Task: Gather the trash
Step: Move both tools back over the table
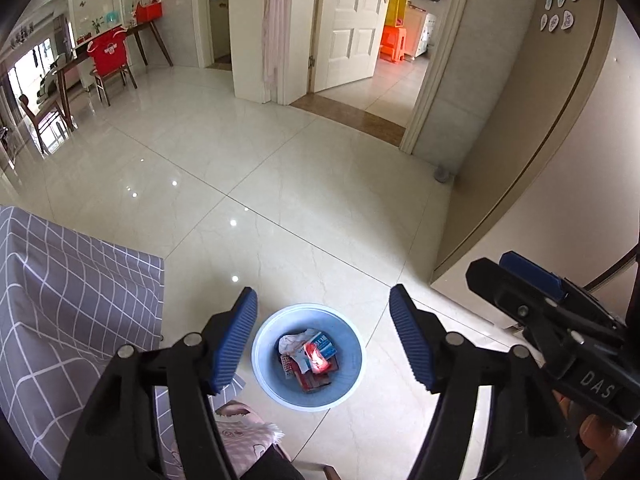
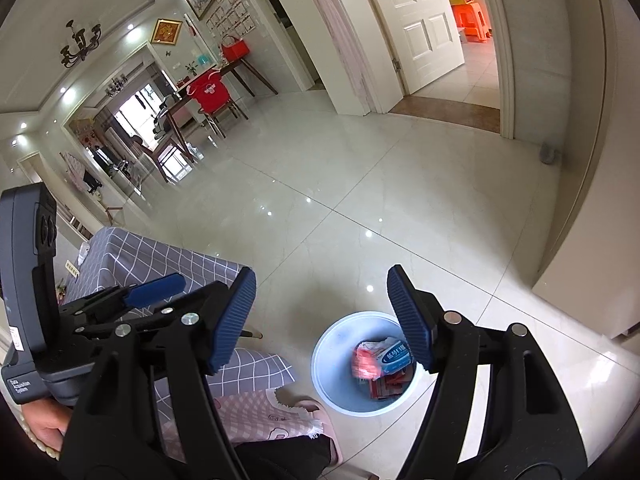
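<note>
A glossy floor of large pale tiles (image 1: 280,184) is filling both views, running back to an open white panelled door (image 1: 352,20) and a dining corner with a red-covered chair (image 1: 108,50). A round pale-blue plastic waste bin (image 1: 352,364) is standing on that floor, just beside the surface draped in a grey cloth with a white grid (image 1: 72,292). Inside the bin, crumpled wrappers and small red, white and blue packets (image 1: 310,354) are lying in a loose heap at the bottom. The left gripper (image 1: 323,334) is hovering above the bin with its ribbed blue pads standing wide apart, nothing between them. The right gripper (image 2: 321,318) is hanging above the bin too, its pads likewise spread and empty, its right pad overlapping the bin's rim in its own view.
</note>
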The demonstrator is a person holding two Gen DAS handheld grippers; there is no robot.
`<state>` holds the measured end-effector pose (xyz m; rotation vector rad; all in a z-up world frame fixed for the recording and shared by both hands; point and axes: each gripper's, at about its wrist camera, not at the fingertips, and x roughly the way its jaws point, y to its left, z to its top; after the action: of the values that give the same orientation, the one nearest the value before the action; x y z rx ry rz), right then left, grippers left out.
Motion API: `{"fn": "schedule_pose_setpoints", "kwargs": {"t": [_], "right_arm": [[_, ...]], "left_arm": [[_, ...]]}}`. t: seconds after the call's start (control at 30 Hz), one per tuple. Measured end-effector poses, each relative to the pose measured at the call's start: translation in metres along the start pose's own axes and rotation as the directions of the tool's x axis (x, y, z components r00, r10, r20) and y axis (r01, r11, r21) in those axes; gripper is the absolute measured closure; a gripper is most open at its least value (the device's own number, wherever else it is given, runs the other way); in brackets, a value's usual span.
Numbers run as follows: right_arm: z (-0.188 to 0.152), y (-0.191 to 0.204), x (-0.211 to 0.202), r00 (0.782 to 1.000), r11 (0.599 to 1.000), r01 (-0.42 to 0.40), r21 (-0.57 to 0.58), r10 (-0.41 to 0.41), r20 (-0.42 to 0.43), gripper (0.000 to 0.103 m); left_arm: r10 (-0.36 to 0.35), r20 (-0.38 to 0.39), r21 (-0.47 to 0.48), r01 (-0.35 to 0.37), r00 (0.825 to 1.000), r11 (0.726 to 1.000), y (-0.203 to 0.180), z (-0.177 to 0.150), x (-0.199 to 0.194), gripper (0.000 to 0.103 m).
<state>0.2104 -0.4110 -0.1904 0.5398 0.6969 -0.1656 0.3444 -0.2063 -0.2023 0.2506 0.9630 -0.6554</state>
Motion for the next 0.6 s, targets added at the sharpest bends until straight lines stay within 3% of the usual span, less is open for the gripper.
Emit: {"fn": "schedule_pose_setpoints", "kwargs": {"t": [0.37,0.6], "right_arm": [[-0.003,0.044,0.0,0.999,0.998,-0.035,-0.044,0.035,-0.012,0.035],[-0.009,0.125,0.006,0.992,0.98,-0.123,-0.153,0.12,-0.032,0.035]], "left_arm": [[0.061,0.058,-0.033,-0.059,0.996,0.998,0.039,-0.011,-0.044,0.034],[0.172,0.125,-0.122,-0.157,0.977,0.98,0.115,-0.027,-0.109,0.031]]}}
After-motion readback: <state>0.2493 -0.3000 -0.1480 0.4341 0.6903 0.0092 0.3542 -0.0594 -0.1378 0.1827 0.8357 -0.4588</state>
